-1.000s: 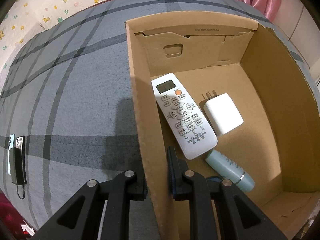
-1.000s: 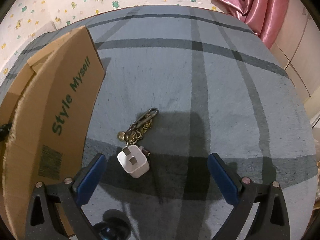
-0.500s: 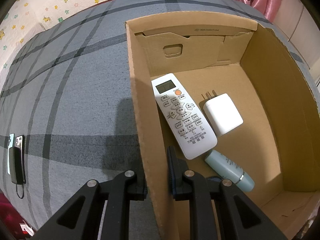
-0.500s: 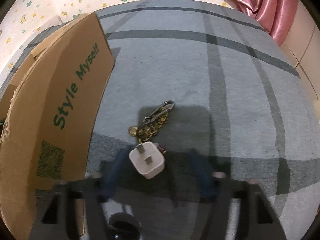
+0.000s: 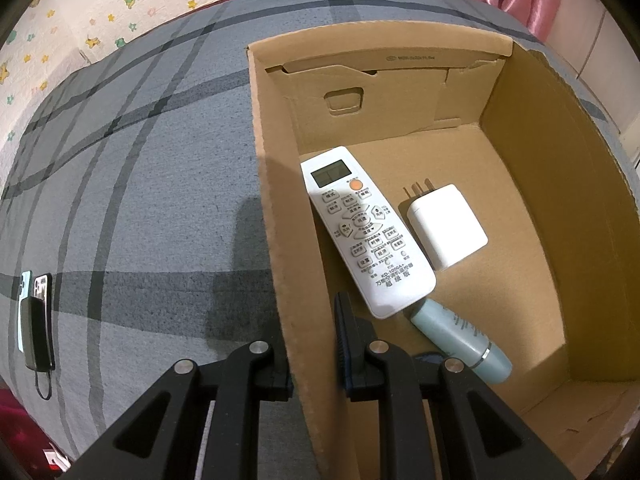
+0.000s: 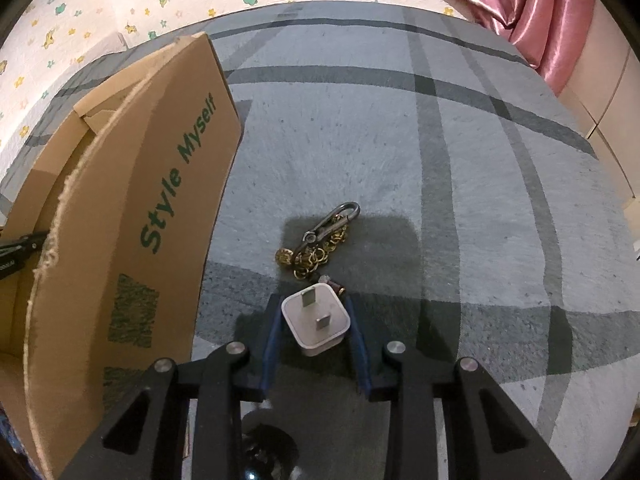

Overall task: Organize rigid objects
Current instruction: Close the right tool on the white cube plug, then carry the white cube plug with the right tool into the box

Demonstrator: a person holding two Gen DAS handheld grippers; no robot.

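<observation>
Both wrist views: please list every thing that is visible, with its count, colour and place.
box: 1, brown cardboard, on the carpet
remote: 1, white, in the box
large charger: 1, white, in the box, right of the remote
tube: 1, pale blue, in the box, near end
small charger: 1, white, on the carpet, right of the box
keychain: 1, metal, just beyond the small charger
phones: about 3, stacked, carpet's left edge
carpet: 1, grey striped
curtain: 1, pink, far right
left gripper: shut on the box wall
right gripper: has just been closing; pads on the small charger
</observation>
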